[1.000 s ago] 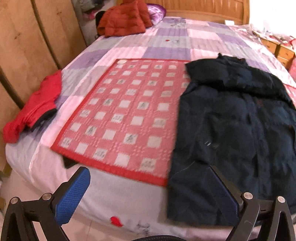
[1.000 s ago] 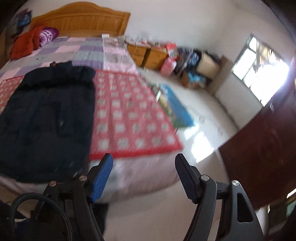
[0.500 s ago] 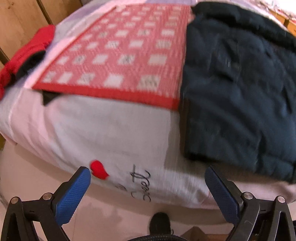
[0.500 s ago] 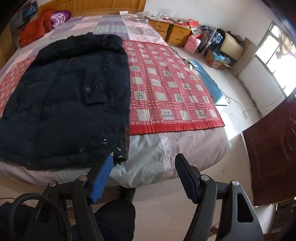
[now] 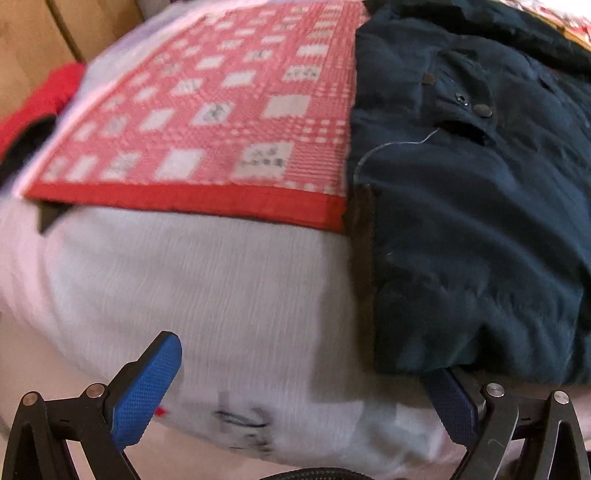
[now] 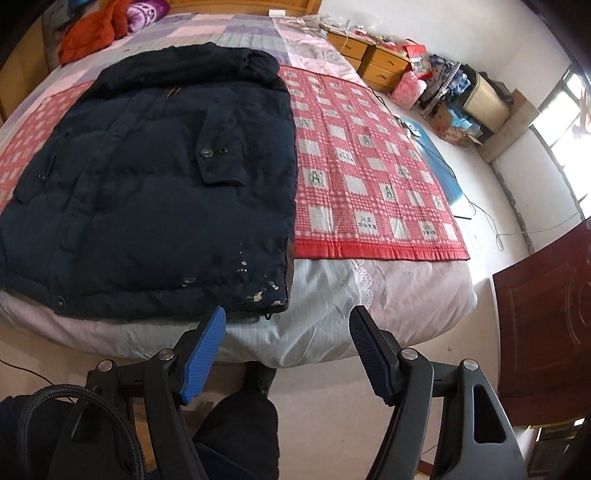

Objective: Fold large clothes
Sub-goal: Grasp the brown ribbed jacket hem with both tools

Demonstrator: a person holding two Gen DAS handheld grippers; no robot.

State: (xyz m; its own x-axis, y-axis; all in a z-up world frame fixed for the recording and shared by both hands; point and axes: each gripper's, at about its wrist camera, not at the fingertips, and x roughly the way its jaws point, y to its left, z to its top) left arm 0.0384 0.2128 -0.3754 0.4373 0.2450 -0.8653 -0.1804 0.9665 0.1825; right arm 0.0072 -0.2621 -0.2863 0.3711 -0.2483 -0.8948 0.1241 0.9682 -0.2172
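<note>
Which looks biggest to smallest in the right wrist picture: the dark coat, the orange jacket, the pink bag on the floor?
1. dark coat, by far the biggest.
2. orange jacket.
3. pink bag.
The jacket and bag lie farther from the camera, so they may really be bigger than they look.

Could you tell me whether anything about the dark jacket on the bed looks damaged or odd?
Yes. The navy padded jacket has whitish flecks near its lower right hem corner, like paint or escaped filling, and a loose pale thread trails below its pocket flap.

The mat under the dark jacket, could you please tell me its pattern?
The mat is red-and-white checked with a plain red border, clearest in the right wrist view.
</note>
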